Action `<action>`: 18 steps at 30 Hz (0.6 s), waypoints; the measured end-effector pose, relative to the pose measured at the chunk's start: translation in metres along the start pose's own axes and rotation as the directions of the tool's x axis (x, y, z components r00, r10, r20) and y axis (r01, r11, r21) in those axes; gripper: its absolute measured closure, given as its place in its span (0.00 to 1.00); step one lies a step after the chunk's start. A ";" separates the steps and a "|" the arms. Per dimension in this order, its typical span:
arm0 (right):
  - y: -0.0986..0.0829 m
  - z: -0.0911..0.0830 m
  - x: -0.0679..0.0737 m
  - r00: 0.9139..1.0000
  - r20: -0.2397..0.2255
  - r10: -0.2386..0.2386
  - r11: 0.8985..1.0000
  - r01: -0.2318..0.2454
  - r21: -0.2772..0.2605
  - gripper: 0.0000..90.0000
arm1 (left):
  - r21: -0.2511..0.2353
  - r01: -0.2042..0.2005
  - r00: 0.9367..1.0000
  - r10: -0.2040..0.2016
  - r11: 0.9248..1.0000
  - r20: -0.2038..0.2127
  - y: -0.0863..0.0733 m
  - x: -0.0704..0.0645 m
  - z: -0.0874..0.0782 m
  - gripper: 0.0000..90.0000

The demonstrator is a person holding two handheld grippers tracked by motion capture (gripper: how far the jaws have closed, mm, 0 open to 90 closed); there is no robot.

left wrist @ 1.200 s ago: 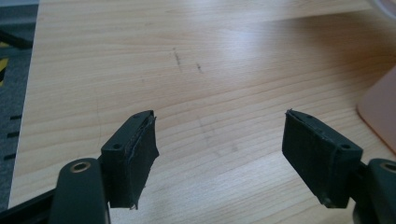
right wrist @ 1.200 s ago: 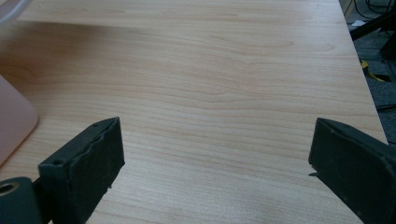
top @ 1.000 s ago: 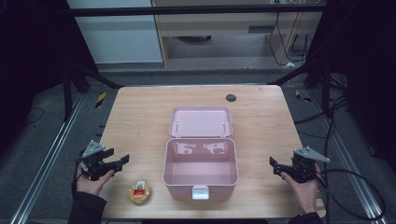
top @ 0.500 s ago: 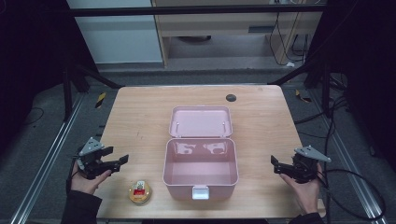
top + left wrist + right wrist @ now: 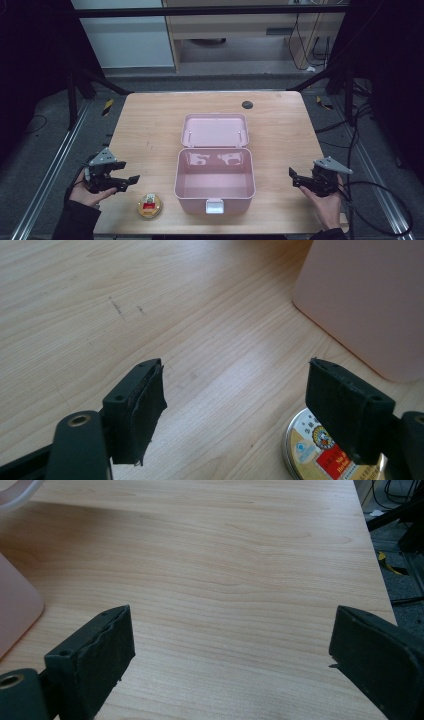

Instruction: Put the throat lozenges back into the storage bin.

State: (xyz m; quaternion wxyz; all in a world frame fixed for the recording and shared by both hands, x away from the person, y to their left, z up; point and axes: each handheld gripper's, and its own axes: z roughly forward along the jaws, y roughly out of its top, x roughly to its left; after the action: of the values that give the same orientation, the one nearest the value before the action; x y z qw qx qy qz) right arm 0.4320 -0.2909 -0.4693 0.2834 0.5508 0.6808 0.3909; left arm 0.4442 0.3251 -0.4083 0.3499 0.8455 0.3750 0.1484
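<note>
High view, left claw (image 5: 131, 180): jaws spread, nothing held, at the left edge of the surface (image 5: 150, 125), near the round tin (image 5: 150, 205).
High view, tin: on the surface, near the front-left corner of the open pink box (image 5: 215, 182), apart from it.
High view, right claw (image 5: 295, 178): jaws apart, empty, right of the box.
Left gripper view: jaws wide; tin (image 5: 320, 450) partly behind the right-hand jaw; box wall (image 5: 365, 300) beyond.
Right gripper view: jaws wide over bare wood (image 5: 225, 580); box corner (image 5: 15, 610) at the left edge.
</note>
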 end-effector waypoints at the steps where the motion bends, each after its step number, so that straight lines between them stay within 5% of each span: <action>1: 0.000 0.000 0.001 1.000 -0.002 0.002 1.000 -0.002 0.003 0.05 | 0.013 -0.013 1.000 0.013 1.000 0.012 0.002 -0.002 -0.001 0.25; 8: -0.001 0.002 0.002 1.000 -0.006 -0.016 1.000 0.016 0.013 0.05 | 0.066 -0.094 0.995 0.091 0.993 0.052 0.010 -0.008 -0.001 0.21; 18: -0.003 0.004 0.003 0.999 -0.006 -0.041 0.999 0.041 0.020 0.05 | 0.129 -0.205 0.976 0.192 0.970 0.106 0.013 -0.020 0.005 0.16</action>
State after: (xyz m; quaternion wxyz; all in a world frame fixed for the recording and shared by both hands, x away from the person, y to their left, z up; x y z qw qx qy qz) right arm 0.4331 -0.2870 -0.4743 0.2837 0.5385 0.6967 0.3798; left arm 0.4397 0.3020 -0.4026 0.2905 0.9072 0.2812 0.1166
